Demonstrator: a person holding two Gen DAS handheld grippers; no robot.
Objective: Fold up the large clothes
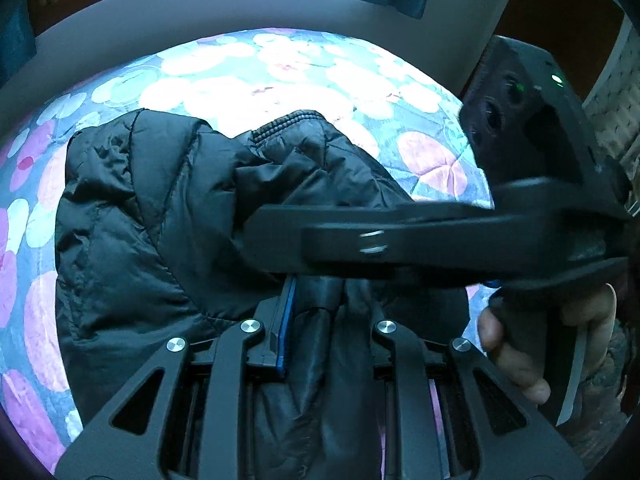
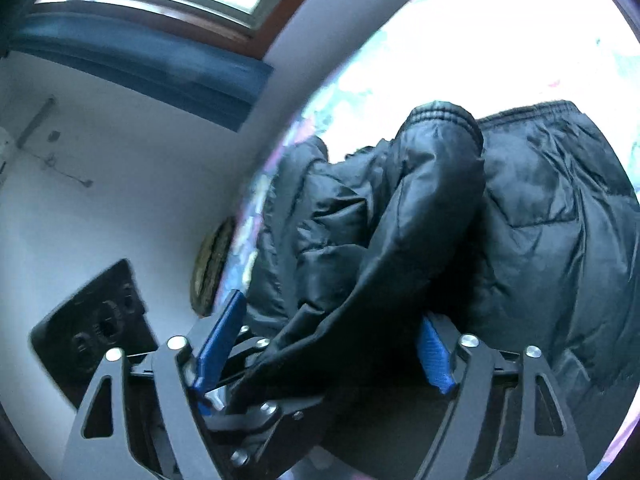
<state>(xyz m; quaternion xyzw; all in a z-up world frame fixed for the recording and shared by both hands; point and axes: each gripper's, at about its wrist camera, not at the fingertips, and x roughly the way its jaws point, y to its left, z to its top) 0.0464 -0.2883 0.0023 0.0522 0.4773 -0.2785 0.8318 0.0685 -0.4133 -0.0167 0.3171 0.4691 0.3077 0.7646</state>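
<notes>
Jacket point(image 1: 160, 220): black, padded, heaped on flowered bed point(image 1: 248, 76) | Left tongs point(image 1: 316, 320): clamped on jacket fabric | Right tongs point(image 2: 328, 340): jaws apart, sleeve point(image 2: 420, 208) draped between blue pads point(image 2: 434, 356), no clamping

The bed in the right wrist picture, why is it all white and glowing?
Right wrist view: window light overexposes the bedspread, washing out its pattern, while the black jacket stays dark. Left wrist view: the flowers on the bedspread show, and the other tongs crossing the frame are smeared by motion.
</notes>
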